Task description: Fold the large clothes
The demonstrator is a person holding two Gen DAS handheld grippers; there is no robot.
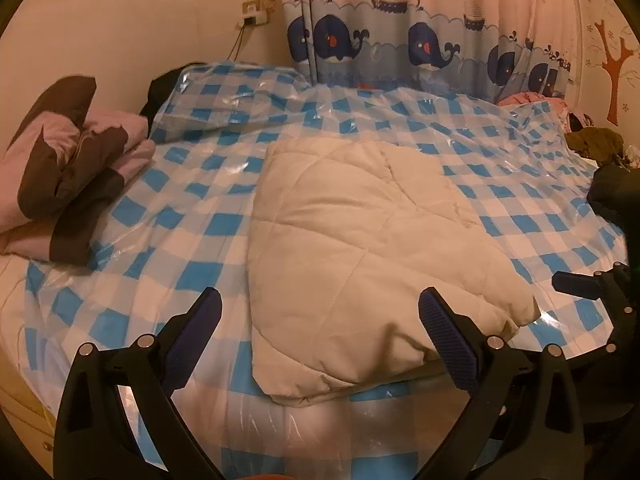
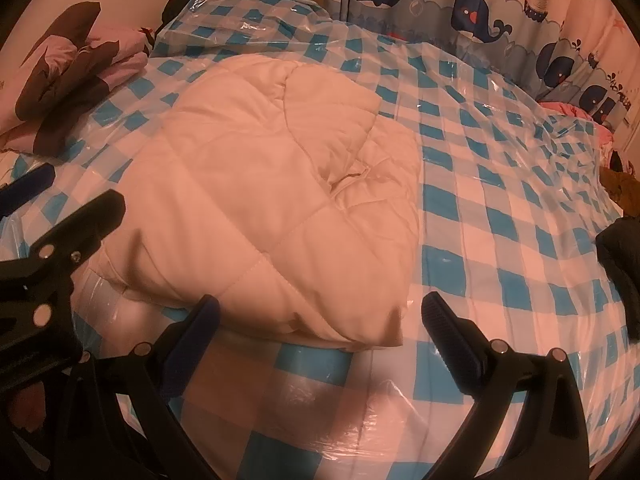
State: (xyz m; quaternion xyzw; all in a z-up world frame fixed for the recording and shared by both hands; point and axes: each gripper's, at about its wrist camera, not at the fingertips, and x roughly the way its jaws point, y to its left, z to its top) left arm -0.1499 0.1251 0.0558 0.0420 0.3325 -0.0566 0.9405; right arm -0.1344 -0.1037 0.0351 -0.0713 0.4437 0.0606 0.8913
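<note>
Okay, both grippers, left gripper and right gripper, spread wide, holding nothing. Cream quilted coat lies folded mid-bed on the checkered plastic sheet; looks puffy, soft, light, so I'd pinch its near hem corners.

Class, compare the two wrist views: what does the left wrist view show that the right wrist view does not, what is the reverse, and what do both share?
Only the left wrist view shows the wall socket with its cable, and the tree decal.

Only the right wrist view shows the puckered fold in the quilt's top.

Both show the cream quilt lying folded on the blue checked plastic sheet, the pink and brown bedding, the whale curtain, and the open left claw and right claw near the quilt's edge, gripping nothing.
</note>
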